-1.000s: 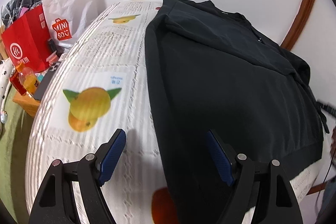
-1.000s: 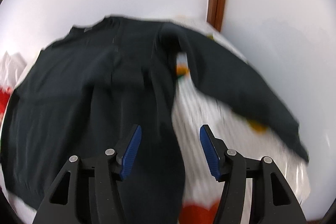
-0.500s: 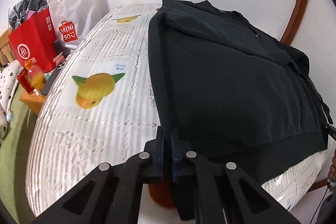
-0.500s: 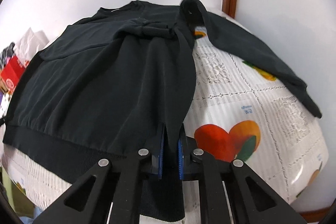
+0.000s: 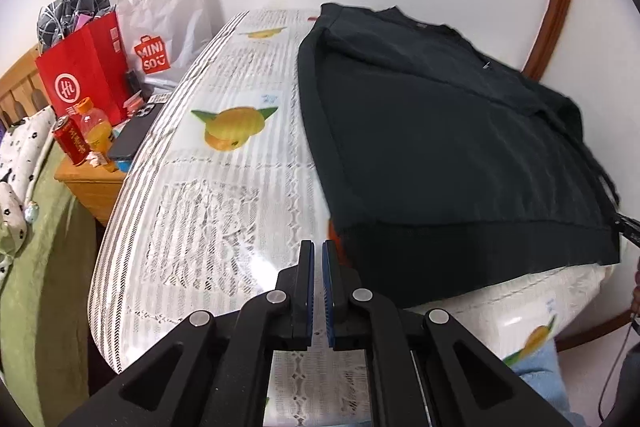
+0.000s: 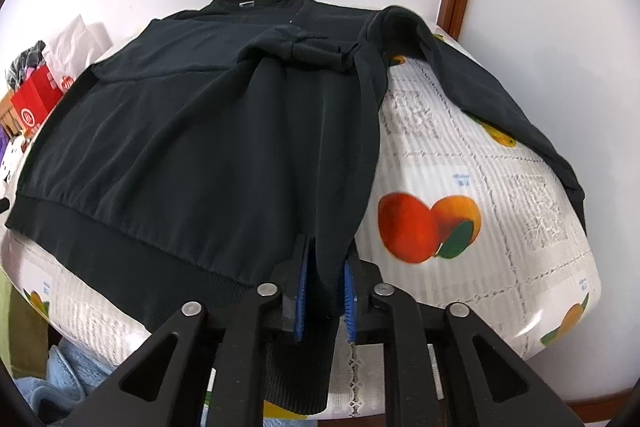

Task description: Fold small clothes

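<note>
A black sweater (image 5: 440, 147) lies on the fruit-print tablecloth (image 5: 224, 207); its ribbed hem faces me. My left gripper (image 5: 317, 267) is shut on nothing and hovers over bare cloth just left of the hem corner. In the right wrist view the sweater (image 6: 200, 147) has its right side drawn up in a taut fold. That fold runs down between the pads of my right gripper (image 6: 325, 267), whose jaws are opening slightly but still hold the cloth. One sleeve (image 6: 500, 107) trails off to the right, and a bunched ridge crosses the chest.
Left of the table stand a red paper bag (image 5: 80, 83), a white shopping bag (image 5: 168, 23), a bottle (image 5: 96, 127), a can (image 5: 72, 143) and a phone (image 5: 130, 143) on a wooden stand (image 5: 88, 187). A green bedcover (image 5: 36, 267) lies lower left. Light-blue cloth (image 6: 68, 379) lies below the table's edge.
Both grippers went from wide open to shut. The left closed at the sweater's left edge, then drew away leftward, empty. The right closed on a sweater fold and holds it.
</note>
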Demonstrator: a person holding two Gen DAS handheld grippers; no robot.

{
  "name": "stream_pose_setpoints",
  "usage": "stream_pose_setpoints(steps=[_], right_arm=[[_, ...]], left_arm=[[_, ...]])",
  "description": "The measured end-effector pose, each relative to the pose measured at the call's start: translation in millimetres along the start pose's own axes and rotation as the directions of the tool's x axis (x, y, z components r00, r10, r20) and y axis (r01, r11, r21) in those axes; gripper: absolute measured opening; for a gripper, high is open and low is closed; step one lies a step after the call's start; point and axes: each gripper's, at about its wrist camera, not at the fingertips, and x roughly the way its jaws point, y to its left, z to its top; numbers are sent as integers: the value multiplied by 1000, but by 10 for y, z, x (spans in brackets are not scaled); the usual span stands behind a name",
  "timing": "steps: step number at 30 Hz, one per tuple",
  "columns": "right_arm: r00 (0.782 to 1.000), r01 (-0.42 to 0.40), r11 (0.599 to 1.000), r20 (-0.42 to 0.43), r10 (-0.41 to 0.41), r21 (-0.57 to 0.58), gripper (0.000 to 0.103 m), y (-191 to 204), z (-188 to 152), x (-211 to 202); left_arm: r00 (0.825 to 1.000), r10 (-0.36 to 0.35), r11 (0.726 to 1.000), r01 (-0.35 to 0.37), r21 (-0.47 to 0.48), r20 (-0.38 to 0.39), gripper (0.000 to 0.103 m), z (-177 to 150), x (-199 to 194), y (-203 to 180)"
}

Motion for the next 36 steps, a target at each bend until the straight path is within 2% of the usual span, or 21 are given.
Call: stream_pose_setpoints(steps=[2,3,5,6,8,12,14,15,17,19,22,23,25,26,31,34,36], right_arm=[[1000,20,1000,14,-20,0,24,-17,76,-51],[999,35,999,22,-35,-1,30,-14,110,-77],[999,36,999,29,-36,-5,42,-17,152,-108],[999,37,999,31,-37,-5,46,-8,180,-106],[999,45,999,30,-45,-1,50,-17,173,-82],[999,51,998,0,-51,40,50,-43,59,49],[999,45,997,-8,-44,62,50,-62,-11,85],[999,40,997,-10,-40,69,50,-67,-39,93],[999,42,996,-7,-41,80,50,-72,-89,100],[999,39,996,-4,-38,84,50,-70,-117,120],[1000,31,995,-2,-31,96,49,-77,-125,164],[1000,28,995,-1,-29,100,44,-81,-124,175],[1000,9,995,-2,-9,102,19,-81,-126,184],[1000,-8,995,-6,9,98,13,-76,-123,179],[999,28,999,-21,-28,24,13,6,-125,100],[998,46,999,-30,-47,-27,14,41,-96,51],[998,60,997,-8,-61,-42,21,37,0,-25]], left_arm=[[1000,-24,1000,24,-15,13,7,29,-39,9],[999,-51,998,52,-20,19,11,81,-34,9],[997,-74,997,74,-29,18,50,119,9,-19],[996,-82,996,83,-33,26,56,145,43,-30],[996,-83,996,85,-31,40,56,170,112,-70],[995,-102,993,101,-56,-10,53,201,348,-122],[996,-84,995,82,-59,-33,39,206,455,-145],[999,-50,998,49,-44,-18,36,211,474,-169],[1000,-25,999,25,-29,-15,20,211,483,-190],[1000,0,1000,0,-27,-8,9,214,485,-189],[1000,-23,999,23,-38,-12,8,196,440,-137],[999,-33,998,33,-50,-9,8,169,400,-111],[999,-52,997,51,-56,-10,8,88,317,-83],[998,-54,997,53,-55,-13,8,57,297,-95],[998,-57,998,56,-28,-30,8,-192,139,-169],[998,-48,999,48,-1,-34,10,-202,100,-225],[998,-47,999,47,1,-37,12,-158,85,-240]])
